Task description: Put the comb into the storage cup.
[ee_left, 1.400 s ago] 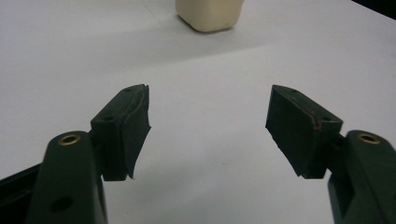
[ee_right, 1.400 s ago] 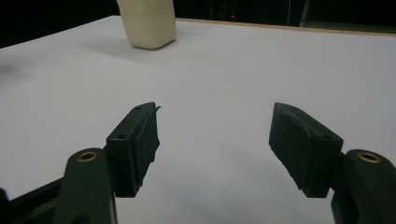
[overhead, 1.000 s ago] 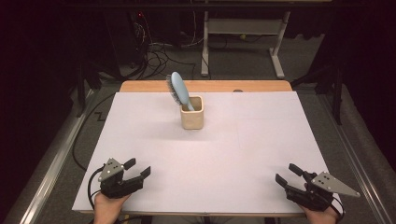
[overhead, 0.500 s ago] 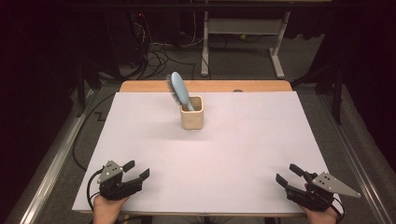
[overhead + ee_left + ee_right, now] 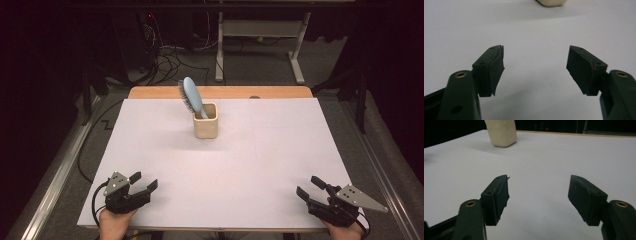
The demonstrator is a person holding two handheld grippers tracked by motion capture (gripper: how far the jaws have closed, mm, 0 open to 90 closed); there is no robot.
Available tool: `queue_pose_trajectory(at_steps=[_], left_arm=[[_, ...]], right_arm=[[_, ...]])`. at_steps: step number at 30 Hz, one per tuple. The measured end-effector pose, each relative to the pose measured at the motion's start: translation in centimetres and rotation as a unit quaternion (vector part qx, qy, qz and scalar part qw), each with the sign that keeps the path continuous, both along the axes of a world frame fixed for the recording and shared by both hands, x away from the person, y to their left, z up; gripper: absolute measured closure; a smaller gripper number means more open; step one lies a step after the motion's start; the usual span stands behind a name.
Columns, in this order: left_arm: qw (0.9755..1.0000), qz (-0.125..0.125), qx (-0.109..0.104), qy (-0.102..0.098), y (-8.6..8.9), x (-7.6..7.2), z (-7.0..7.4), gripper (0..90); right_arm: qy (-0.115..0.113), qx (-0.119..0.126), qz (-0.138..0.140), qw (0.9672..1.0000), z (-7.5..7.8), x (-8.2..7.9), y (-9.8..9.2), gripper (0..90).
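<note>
A light blue hairbrush point(image 5: 191, 96) stands head-up in a cream square cup point(image 5: 206, 121) near the table's far middle, leaning to the left. My left gripper point(image 5: 144, 181) rests at the near left corner of the white table cover point(image 5: 225, 170), open, with nothing between its jaws. At the near right corner my right gripper point(image 5: 310, 186) is open too and holds nothing. The cup's base point(image 5: 551, 2) sits at the top edge of the left gripper view. In the right gripper view the cup point(image 5: 501, 133) stands at the upper left, far beyond the spread jaws.
A wooden table edge point(image 5: 220, 92) runs along the far side. Beyond it are cables point(image 5: 170, 55) on the floor and a white metal stand point(image 5: 260, 30). Metal rails point(image 5: 55, 175) flank the table on both sides.
</note>
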State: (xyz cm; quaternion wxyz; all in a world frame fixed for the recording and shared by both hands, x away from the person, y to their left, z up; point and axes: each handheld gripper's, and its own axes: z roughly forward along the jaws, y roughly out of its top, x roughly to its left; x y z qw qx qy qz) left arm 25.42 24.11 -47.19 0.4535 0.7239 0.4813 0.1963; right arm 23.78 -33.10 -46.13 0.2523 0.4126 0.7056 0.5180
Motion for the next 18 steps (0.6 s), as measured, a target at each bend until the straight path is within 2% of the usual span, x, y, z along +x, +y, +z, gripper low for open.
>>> queue_pose_trajectory(at_steps=[7,11,18], left_arm=[[0.9999,-0.008,-0.003,-0.006,0.00,-0.07,-0.04,30.3],[0.9999,-0.003,-0.010,0.000,0.15,0.18,-0.15,30.3],[0.9998,-0.017,-0.011,0.002,0.05,0.24,-0.15,30.3]], right_arm=[[0.009,0.003,0.003,1.0000,-0.11,0.19,-0.22,33.3],[0.009,0.004,0.003,0.9999,-0.11,0.13,-0.16,33.2],[0.009,0.003,0.002,1.0000,-0.15,0.18,-0.14,32.9]])
